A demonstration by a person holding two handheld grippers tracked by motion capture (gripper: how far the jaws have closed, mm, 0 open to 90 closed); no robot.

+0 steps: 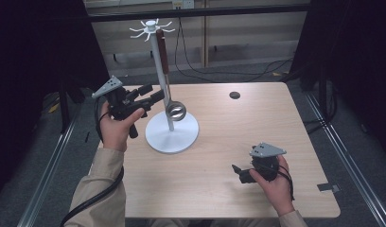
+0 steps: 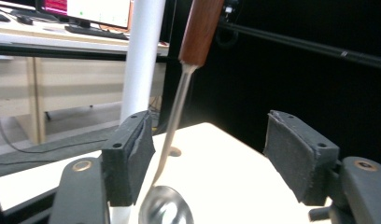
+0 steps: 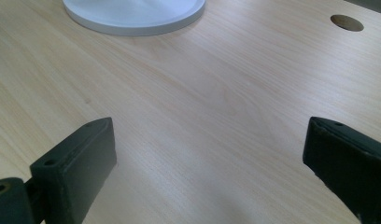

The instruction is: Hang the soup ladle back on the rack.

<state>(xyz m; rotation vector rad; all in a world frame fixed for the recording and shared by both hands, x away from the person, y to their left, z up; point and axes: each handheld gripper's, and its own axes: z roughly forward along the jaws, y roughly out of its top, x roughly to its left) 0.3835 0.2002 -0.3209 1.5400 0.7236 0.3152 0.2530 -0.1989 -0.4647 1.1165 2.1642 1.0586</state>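
A ladle [image 1: 168, 80] with a brown wooden handle hangs from a white hook stand [image 1: 159, 56] at the left-centre of the wooden table [image 1: 238, 142], its long axis close to upright, leaning slightly so the steel bowl sits low beside the pole, just above the stand's round base [image 1: 172, 135]. The left gripper [image 1: 151, 94] is raised just left of the stand with its jaws spread and nothing between them, pointing right towards the ladle's shaft; it is plainly the nearer hand, so any grasp looks likely to come from that side. The right gripper [image 1: 236, 170] rests low at the near right of the table, well apart from the stand, its jaws also released and empty. The left gripper view shows what the high view cannot: the thin steel shaft [image 2: 172, 126] runs just beside the left-hand pad [image 2: 137, 149], off-centre in the gap and not touching. The right gripper view adds the base's edge [image 3: 132, 21] far ahead and a cable hole [image 3: 346, 22] in the tabletop.
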